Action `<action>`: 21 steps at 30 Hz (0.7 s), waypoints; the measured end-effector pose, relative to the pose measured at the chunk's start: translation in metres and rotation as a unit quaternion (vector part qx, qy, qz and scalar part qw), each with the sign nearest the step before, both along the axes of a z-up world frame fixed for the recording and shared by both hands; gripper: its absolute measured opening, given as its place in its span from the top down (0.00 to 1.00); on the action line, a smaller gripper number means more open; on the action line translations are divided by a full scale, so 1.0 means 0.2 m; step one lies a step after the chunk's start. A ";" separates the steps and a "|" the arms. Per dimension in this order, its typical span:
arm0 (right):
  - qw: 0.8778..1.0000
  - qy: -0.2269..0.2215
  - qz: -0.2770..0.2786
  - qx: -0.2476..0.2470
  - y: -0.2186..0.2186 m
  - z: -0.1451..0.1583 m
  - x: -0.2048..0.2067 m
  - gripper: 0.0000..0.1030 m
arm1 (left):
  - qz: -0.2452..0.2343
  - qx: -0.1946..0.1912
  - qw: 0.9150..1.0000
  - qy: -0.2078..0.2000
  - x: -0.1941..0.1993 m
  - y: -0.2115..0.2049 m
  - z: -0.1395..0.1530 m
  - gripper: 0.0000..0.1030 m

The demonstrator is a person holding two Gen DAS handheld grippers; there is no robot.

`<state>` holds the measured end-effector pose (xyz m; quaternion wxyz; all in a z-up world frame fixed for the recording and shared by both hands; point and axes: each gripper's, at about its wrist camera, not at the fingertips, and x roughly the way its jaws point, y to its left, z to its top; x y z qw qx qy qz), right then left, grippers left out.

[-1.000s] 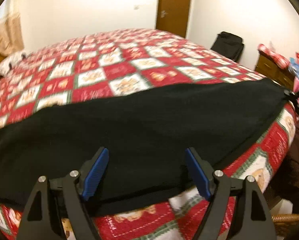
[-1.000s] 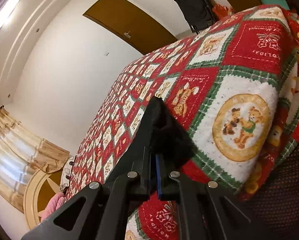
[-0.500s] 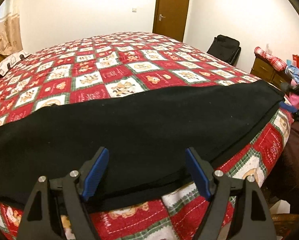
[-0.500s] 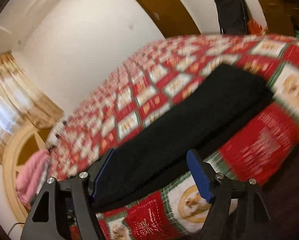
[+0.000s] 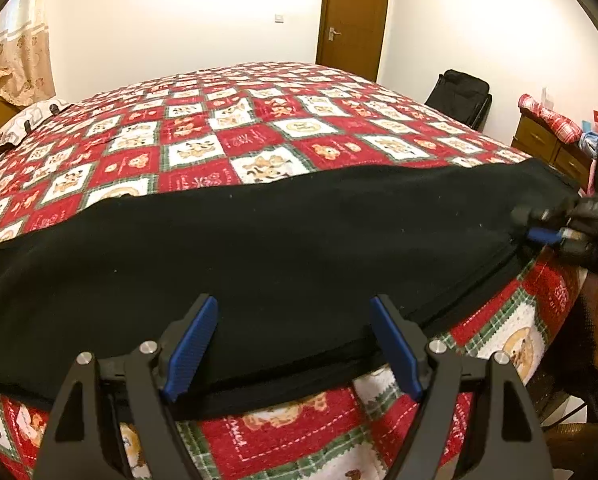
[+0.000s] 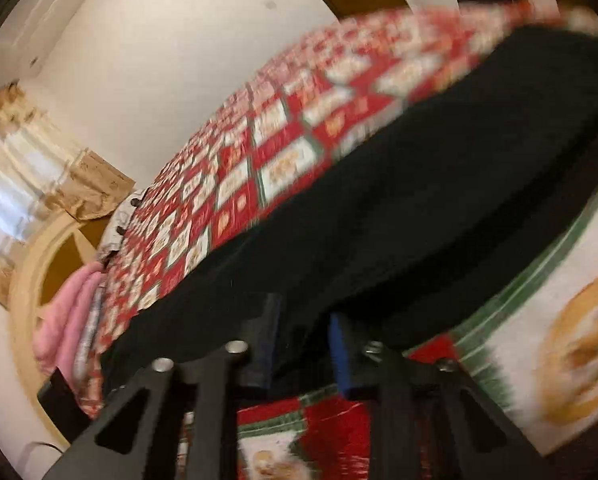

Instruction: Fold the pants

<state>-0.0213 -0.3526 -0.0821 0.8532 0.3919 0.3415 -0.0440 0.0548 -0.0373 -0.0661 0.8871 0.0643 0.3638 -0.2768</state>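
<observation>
Black pants (image 5: 279, 248): laid flat in a long band across the near edge of the bed's red, white and green patchwork quilt (image 5: 259, 132). Left gripper (image 5: 295, 344): jaws wide apart, poised over the pants' near hem, nothing clamped. Right gripper (image 6: 303, 340): at the pants' far right end, jaws closing with black fabric between the blue pads; view blurred, firm pinch not confirmed.

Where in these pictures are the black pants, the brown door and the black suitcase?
black pants (image 5: 299, 236), left wrist view, middle of the flat spread fabric.
brown door (image 5: 353, 20), left wrist view, centre of the door panel.
black suitcase (image 5: 459, 96), left wrist view, its front face against the wall.
</observation>
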 end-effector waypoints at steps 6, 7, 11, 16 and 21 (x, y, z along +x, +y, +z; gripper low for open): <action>0.998 -0.013 0.029 0.051 0.06 -0.06 0.03 0.83 | 0.009 -0.009 1.000 0.016 0.03 0.02 -0.02 0.21; 0.998 -0.009 0.033 0.057 0.07 -0.08 0.04 0.83 | 0.008 -0.008 1.000 0.015 0.03 0.03 -0.02 0.21; 0.997 -0.013 0.049 0.053 0.07 -0.04 0.02 0.95 | 0.014 -0.008 1.000 0.000 0.02 0.06 0.02 0.21; 0.998 -0.018 0.045 0.041 0.05 0.05 -0.09 0.96 | 0.030 -0.019 0.999 -0.005 0.05 0.11 0.06 0.21; 0.998 0.007 0.030 0.046 0.03 -0.09 -0.10 0.96 | 0.024 -0.009 1.000 -0.003 0.07 0.06 0.04 0.21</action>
